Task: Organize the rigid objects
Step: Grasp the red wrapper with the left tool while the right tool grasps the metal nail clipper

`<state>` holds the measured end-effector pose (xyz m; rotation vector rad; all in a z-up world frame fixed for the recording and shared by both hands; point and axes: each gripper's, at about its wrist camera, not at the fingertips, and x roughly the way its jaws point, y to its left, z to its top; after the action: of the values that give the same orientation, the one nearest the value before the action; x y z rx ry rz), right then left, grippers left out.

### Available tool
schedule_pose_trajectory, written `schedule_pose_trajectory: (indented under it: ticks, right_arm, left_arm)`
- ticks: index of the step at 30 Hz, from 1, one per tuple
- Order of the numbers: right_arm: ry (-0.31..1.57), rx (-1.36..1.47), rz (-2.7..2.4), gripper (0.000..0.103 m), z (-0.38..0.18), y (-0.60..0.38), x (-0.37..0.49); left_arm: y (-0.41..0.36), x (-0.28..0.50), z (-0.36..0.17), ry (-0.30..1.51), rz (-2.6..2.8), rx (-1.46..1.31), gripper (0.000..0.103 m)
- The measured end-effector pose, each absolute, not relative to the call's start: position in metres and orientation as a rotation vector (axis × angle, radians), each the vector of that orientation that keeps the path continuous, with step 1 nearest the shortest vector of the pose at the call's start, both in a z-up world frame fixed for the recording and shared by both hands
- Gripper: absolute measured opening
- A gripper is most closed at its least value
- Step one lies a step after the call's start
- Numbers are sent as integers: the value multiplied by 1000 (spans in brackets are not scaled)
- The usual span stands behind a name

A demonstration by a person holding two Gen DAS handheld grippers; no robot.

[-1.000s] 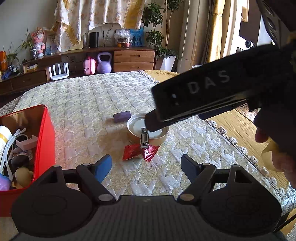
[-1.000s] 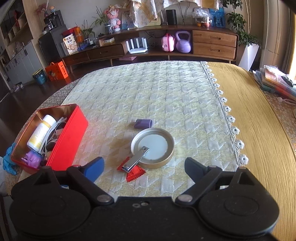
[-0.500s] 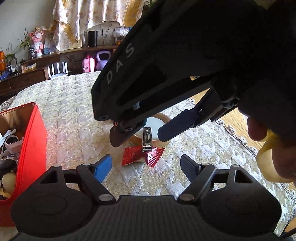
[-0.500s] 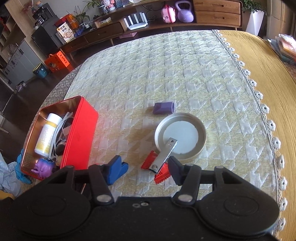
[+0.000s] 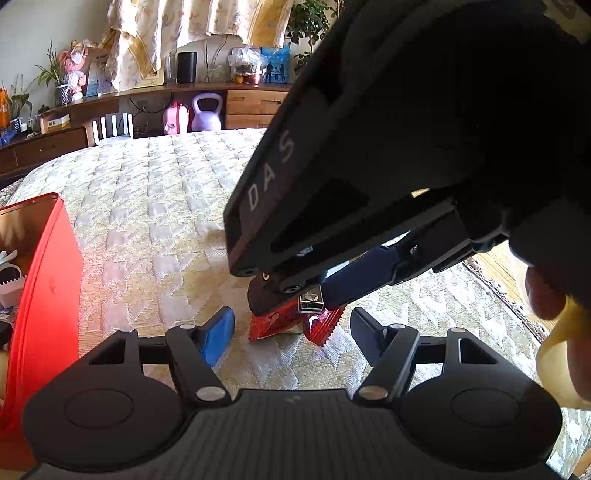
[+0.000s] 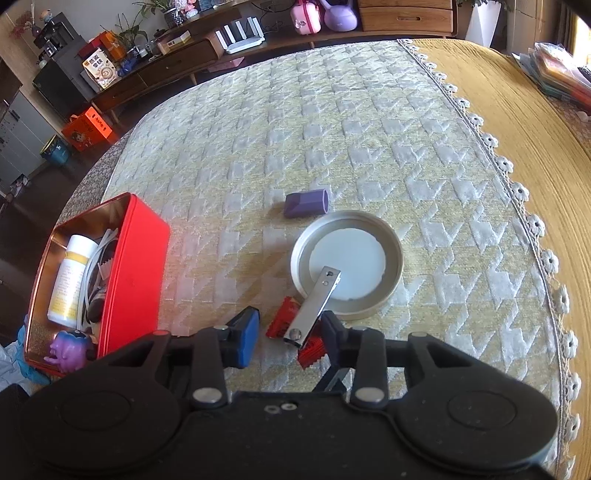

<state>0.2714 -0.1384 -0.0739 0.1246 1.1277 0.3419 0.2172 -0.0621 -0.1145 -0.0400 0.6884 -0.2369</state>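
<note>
Quilted cream cloth (image 6: 332, 122); wooden sideboard (image 5: 255, 107) behind.

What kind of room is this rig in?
Most likely a home living room. A long wooden sideboard along the wall holds potted plants, a speaker and clutter; a purple kettlebell sits under it, curtains hang behind, and the work surface is a table under a quilted cloth.

Both hand-held grippers, left (image 5: 291, 330) and right (image 6: 288, 332), angle downward, jaws closing.
</note>
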Motion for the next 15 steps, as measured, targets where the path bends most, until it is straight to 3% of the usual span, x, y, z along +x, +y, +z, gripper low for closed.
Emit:
schedule_pose_trajectory:
  ticks: [8,11,15]
  right_arm:
    - [1131,152,319,19,-78,-142,273]
    - [1124,164,314,12,-78,-144,272]
    - [1100,165,310,12,-74,-145,268]
  left_arm:
    - [-61,222,-115,686,-241,-27,56]
    - [-63,219,-115,682,-244,-9,47]
    - [-63,217,-114,678,-249,7,43]
